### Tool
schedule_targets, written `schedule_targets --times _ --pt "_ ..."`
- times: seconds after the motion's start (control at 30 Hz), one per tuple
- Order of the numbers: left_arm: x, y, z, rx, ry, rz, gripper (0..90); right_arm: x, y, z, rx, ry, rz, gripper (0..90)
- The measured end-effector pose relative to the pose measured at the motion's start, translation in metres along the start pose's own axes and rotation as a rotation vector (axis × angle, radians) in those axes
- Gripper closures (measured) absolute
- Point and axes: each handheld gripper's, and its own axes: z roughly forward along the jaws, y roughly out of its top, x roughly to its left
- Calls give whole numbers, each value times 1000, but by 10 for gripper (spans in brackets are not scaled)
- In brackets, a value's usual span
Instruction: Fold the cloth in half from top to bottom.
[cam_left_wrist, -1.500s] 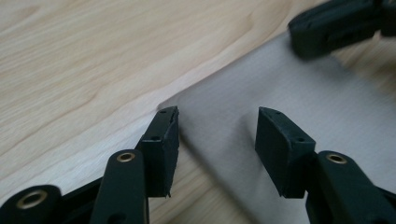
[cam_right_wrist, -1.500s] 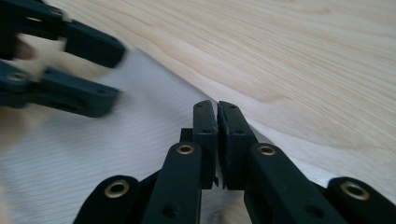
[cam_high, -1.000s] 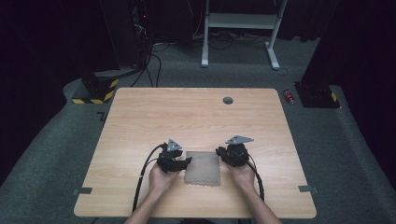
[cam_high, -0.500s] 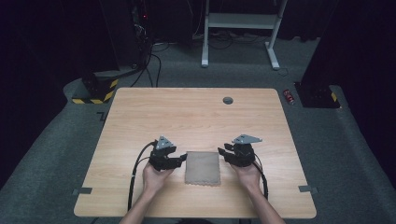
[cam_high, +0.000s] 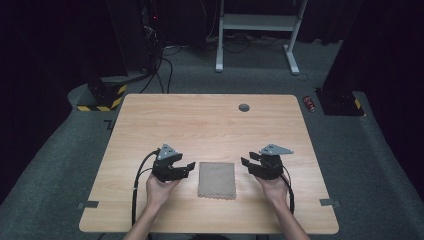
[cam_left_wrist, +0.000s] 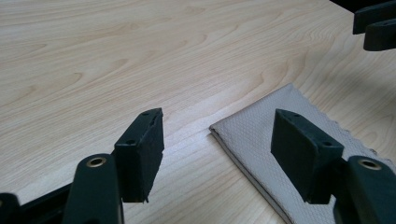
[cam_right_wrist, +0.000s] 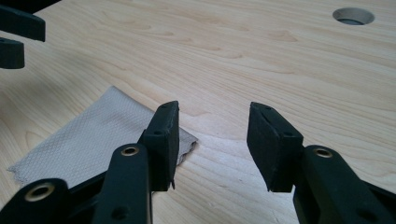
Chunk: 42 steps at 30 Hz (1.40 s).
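High view showing a folded grey cloth (cam_high: 216, 180) lying flat near the table's (cam_high: 210, 120) front edge, flanked by the left gripper (cam_high: 186, 169) and right gripper (cam_high: 247, 165), both released, jaws just opening, empty; ideally backing straight off without snagging it.

A folded square of beige waffle-textured cloth (cam_high: 216, 180) lies flat on the light wooden table (cam_high: 210, 120), near its front edge and about midway across. The left black two-jaw gripper (cam_high: 186, 168) sits just left of the cloth, the right black two-jaw gripper (cam_high: 248, 164) just right of it, neither touching it. A round grommet hole (cam_high: 244, 107) lies far behind, toward the table's back edge.
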Motion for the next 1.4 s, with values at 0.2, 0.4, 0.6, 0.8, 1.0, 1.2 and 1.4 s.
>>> schedule_targets --times 0.2,0.4,0.6,0.8,1.0,1.2,1.4 --pt "6 -6 -9 -15 14 -15 349 -4 -3 -11 -20 -13 0 536" --pt "17 -14 -20 -30 32 -43 349 -8 -8 -21 -40 -21 13 537" --pt "24 -18 -30 -47 53 -59 349 -11 -15 -28 -48 -31 29 538" --pt "28 -24 -34 -48 67 -73 349 -15 -23 -34 -52 -42 42 538" --pt "33 -34 -37 -31 94 -74 349 -16 -32 -38 -49 -55 52 539" --pt "42 -48 -38 3 166 -70 350 -21 -49 -35 3 -111 46 541" --pt "56 -66 -29 77 249 -67 350 -28 -68 -25 78 -183 55 540"
